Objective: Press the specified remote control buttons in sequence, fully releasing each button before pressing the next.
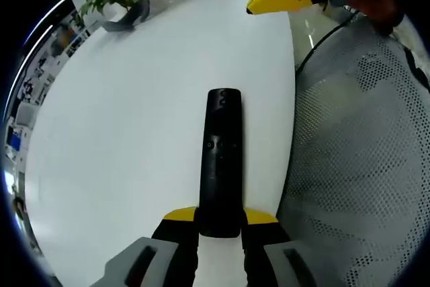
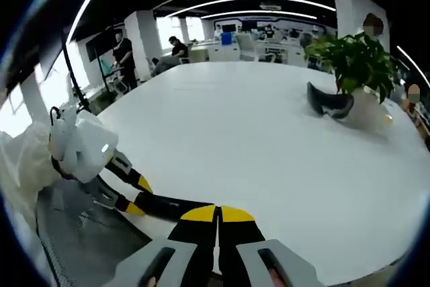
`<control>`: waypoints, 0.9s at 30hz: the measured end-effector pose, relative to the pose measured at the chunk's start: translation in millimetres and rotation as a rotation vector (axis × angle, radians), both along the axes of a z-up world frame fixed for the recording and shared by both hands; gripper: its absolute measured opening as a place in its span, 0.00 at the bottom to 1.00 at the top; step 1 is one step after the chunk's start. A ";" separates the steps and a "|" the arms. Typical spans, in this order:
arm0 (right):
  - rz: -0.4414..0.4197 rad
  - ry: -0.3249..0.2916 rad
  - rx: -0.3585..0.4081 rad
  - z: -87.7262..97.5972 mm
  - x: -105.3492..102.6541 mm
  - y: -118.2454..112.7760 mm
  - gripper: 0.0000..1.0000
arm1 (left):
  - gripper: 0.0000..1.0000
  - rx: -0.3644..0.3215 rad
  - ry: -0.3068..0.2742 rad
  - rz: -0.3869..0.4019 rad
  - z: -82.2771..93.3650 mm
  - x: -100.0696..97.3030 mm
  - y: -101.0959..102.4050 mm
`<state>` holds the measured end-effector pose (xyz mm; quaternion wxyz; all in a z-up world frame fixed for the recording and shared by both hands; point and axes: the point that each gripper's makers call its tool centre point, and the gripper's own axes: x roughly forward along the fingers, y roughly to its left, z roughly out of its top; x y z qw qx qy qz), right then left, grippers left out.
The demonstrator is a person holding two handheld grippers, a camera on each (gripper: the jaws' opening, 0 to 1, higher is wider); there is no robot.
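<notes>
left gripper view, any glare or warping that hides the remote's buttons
Left gripper view: the remote is sharp and glare-free, but its black face leaves the buttons faint; the white table edge bows. Right gripper view: ceiling light strips curve, windows blow out.

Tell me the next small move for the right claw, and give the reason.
Probably bring the right claw, whose jaws are shut, over the remote's buttons. The left claw grips the remote's near end above the white table, its button face up and untouched, while the right claw sits off at the table edge.
</notes>
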<state>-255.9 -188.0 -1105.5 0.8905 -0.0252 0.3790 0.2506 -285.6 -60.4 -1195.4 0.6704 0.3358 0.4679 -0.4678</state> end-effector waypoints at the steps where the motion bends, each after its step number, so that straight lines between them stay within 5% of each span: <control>1: 0.008 0.015 0.008 -1.5 3.1 5.6 0.00 | 0.23 -0.009 -0.002 0.001 0.1 0.2 0.1; 7: 0.067 0.124 -0.039 -18.4 13.0 24.9 0.00 | 0.23 -0.065 -0.017 -0.001 0.4 -0.1 -0.1; 10: 0.014 0.265 -0.080 -37.0 7.8 20.8 0.00 | 0.23 -0.084 -0.024 0.000 0.5 -0.1 -0.3; 13: 0.004 0.337 -0.011 -49.2 8.9 29.1 0.00 | 0.23 -0.101 -0.031 0.003 0.7 -0.6 -1.0; 27: -0.016 0.393 0.012 -74.6 5.5 31.5 0.00 | 0.23 -0.175 -0.060 0.007 1.2 -1.9 -2.3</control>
